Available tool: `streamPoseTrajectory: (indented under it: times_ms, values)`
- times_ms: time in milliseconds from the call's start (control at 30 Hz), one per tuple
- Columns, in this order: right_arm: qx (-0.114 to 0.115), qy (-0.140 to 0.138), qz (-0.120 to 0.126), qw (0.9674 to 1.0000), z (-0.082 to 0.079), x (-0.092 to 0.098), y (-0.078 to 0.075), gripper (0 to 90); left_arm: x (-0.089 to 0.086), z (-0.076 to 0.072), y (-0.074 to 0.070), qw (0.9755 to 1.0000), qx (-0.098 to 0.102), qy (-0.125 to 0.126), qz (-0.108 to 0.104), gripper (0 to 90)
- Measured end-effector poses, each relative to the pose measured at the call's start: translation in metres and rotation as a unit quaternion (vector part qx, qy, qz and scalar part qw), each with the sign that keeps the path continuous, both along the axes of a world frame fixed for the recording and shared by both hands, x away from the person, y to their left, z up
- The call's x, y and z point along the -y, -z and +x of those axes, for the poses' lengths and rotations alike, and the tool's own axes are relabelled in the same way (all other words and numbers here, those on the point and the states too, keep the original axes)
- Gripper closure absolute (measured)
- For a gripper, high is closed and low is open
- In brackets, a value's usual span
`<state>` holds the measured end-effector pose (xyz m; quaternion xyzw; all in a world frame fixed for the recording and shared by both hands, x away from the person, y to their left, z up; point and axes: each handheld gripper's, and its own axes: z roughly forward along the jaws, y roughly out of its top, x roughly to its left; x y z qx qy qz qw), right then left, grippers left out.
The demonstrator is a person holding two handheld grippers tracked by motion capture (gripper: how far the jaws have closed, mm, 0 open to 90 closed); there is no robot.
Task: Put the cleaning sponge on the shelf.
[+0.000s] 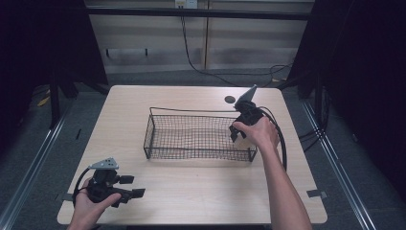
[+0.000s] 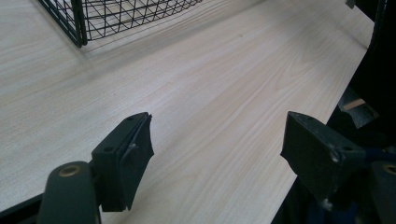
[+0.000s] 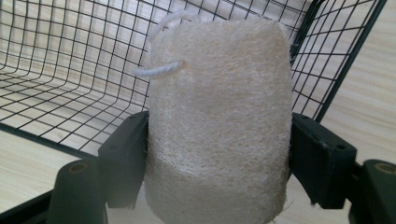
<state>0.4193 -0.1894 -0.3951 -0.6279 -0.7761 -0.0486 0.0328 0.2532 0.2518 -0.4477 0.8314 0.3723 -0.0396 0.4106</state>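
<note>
— While the right gripper [image 3: 219, 154] hangs over the right end of the wire basket [image 1: 152, 130], what sits between its jaws?

— A loofah pad [image 3: 217, 126], pale and fibrous, with a white cord loop at its top. Both black jaws press against its sides, so it is clamped. In the right gripper view the basket's mesh lies behind and to the left of it.

— And seen from above?

— The right hand [image 1: 256, 132] covers most of the gripper at the basket's right end, just inside the near right corner. A little of the pale pad shows under the hand.

— What about the left gripper [image 1: 125, 187]?

— It rests at the near left of the wooden table [image 1: 201, 187], well apart from the basket. Its jaws stand wide with nothing between them, only bare wood below, and the basket's corner shows far off in the left gripper view.
</note>
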Motion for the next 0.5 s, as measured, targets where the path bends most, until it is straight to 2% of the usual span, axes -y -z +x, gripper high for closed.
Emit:
streamPoseTrajectory:
  times_ms: [233,500]
  values:
    - [0.007,0.019,-0.006,0.9998,-0.001,-0.001,0.009,26.3,0.000,0.000,0.000,1.0000,0.000,-0.001,-0.001,24.0]
    - [-0.002,0.035,-0.011,0.9993,-0.002,-0.005,0.022,26.3,-0.001,0.000,-0.001,1.0000,0.000,0.000,-0.001,24.0]
